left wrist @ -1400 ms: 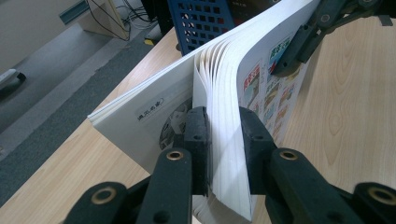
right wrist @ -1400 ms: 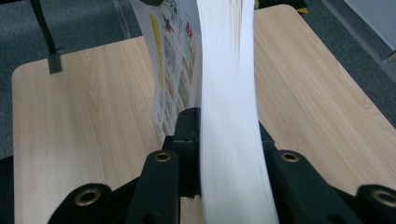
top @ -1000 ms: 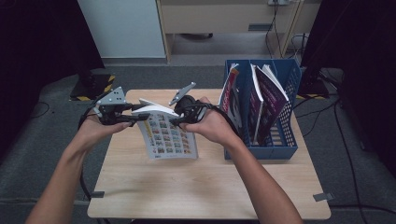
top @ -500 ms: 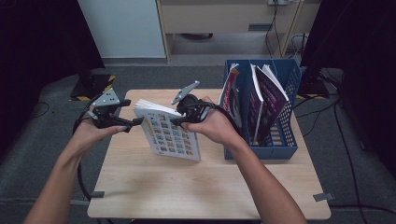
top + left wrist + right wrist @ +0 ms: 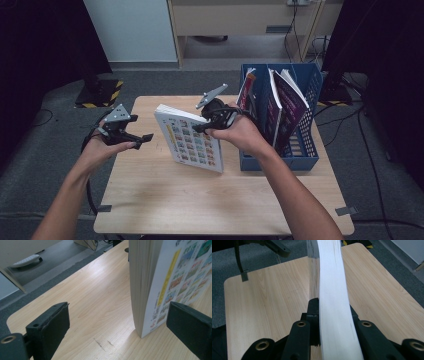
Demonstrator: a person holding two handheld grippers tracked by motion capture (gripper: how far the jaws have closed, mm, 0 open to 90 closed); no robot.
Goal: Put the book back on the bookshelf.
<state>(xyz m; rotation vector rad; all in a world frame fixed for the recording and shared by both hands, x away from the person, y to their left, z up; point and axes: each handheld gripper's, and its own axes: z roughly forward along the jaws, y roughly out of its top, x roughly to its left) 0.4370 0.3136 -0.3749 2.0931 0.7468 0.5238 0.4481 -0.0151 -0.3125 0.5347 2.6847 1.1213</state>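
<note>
A thick book (image 5: 192, 142) with a grid of small pictures on its cover stands on one lower corner at the middle of the wooden table (image 5: 200, 200). My right gripper (image 5: 200, 127) is shut on its top edge; the right gripper view shows the jaws clamped on the white page block (image 5: 332, 285). My left gripper (image 5: 141, 140) hangs to the left of the book, apart from it. Its jaws have just been opening and stand wide. In the left gripper view the book's corner (image 5: 147, 302) rests on the table ahead, untouched by the pads (image 5: 50, 325).
A blue file rack (image 5: 305, 145) with several upright books stands on the table's right side, close behind my right hand. A yellow-and-black striped base (image 5: 100, 92) sits on the grey floor at the back left. A pale cabinet stands behind the table.
The left gripper has let go of the book, opened wide and dropped away to the left. The right gripper has shifted slightly right, and the book now stands steeper.
</note>
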